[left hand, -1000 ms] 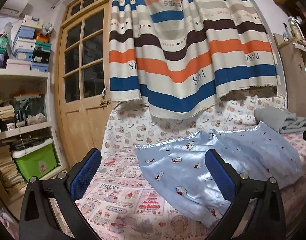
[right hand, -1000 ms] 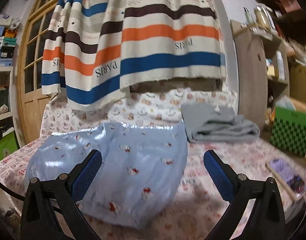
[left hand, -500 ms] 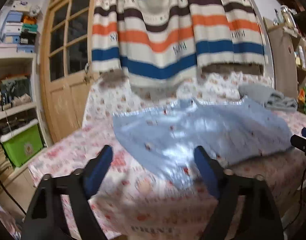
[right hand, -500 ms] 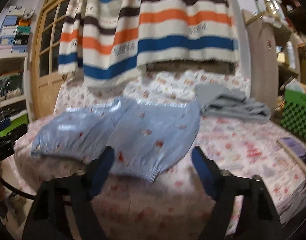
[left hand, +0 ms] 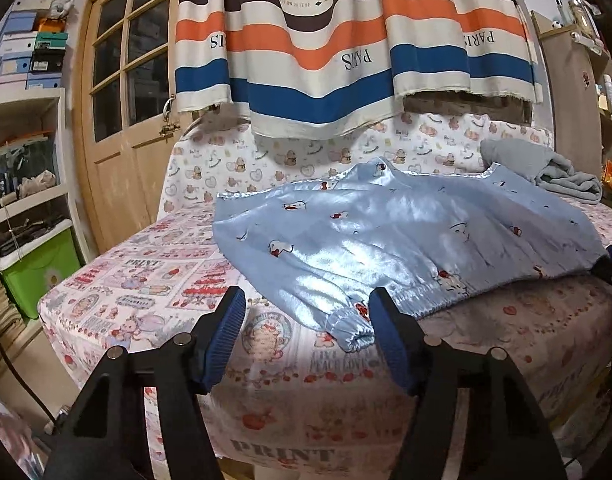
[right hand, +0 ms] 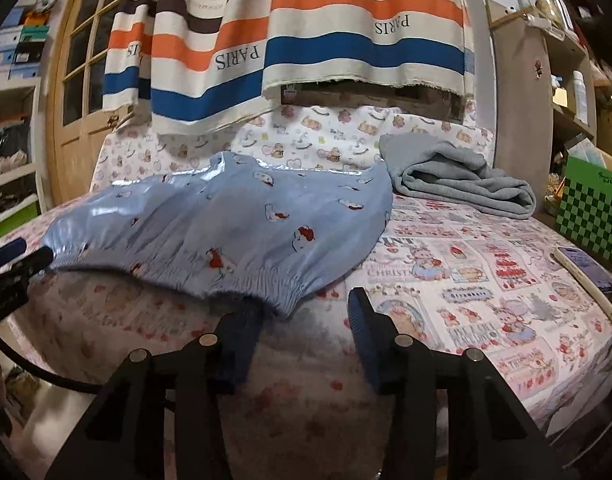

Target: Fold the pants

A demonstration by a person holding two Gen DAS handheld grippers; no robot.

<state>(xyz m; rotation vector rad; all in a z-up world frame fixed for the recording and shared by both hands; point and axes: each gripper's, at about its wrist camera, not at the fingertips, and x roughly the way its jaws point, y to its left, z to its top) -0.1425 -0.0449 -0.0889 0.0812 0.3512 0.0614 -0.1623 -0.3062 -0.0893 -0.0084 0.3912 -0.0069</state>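
Shiny light-blue pants [left hand: 385, 232] [right hand: 234, 232] with small cartoon prints lie spread flat on the patterned sheet of the bed [left hand: 154, 280] [right hand: 485, 280]. My left gripper [left hand: 306, 316] is low over the near edge; its jaws are closing, and the gathered left cuff [left hand: 353, 332] lies between the blue pads, untouched. My right gripper [right hand: 306, 312] is also closing, with the elastic right hem corner [right hand: 290, 296] between its pads, apart from both. The other gripper's tip shows at each view's edge.
A folded grey garment [right hand: 461, 184] lies at the back right of the bed. A striped cloth [left hand: 345, 52] hangs over the headboard. A phone [right hand: 589, 280] and a green checked box [right hand: 593, 216] are at right. Wooden door [left hand: 122, 120] and shelves stand at left.
Both grippers have sunk toward the bed's near edge and come closer to the pants' hem. Both pairs of jaws have narrowed from wide open.
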